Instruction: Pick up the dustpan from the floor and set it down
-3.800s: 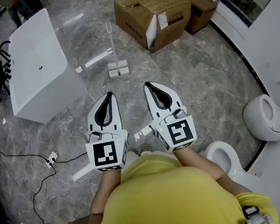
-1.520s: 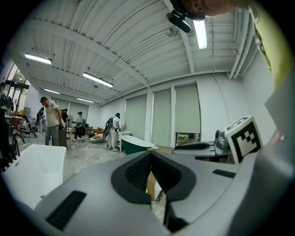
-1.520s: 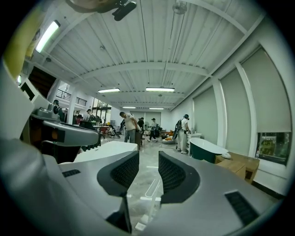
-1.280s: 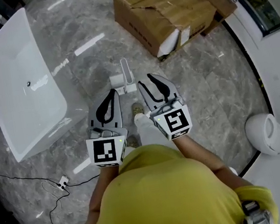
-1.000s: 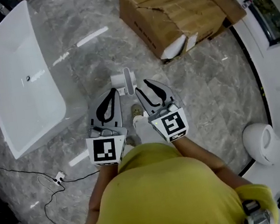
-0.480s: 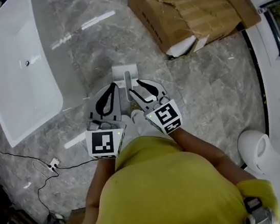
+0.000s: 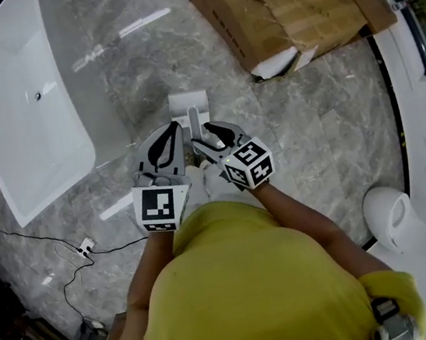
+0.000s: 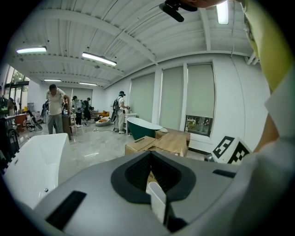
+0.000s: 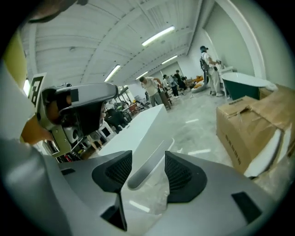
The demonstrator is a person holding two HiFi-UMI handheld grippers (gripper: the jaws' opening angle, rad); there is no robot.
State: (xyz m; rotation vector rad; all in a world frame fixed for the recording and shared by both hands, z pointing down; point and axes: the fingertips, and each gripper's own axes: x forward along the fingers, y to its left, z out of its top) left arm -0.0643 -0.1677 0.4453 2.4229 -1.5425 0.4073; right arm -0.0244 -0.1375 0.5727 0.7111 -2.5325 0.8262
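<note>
The white dustpan (image 7: 188, 101) stands on the grey marble floor, its upright handle (image 7: 193, 121) rising toward me. My right gripper (image 7: 206, 132) is at the handle's top. In the right gripper view the handle's rounded end (image 9: 146, 168) sits between the two black pads with a gap on each side. The right gripper (image 9: 145, 159) has its jaws opening and grips nothing. My left gripper (image 7: 168, 131) hangs just left of the handle, apart from it. In the left gripper view this gripper (image 8: 151, 159) has its pads together with nothing held.
A white bathtub (image 7: 23, 105) lies at the left and torn cardboard boxes (image 7: 277, 7) at the top right. A white toilet (image 7: 396, 214) stands by the wall at the right. A power strip with its cable (image 7: 86, 244) lies at the lower left. Several people stand far off (image 8: 55, 108).
Both grippers have sunk toward the dustpan. The right gripper has rolled, and its jaws have spread around the top of the handle. The left stays shut beside it.
</note>
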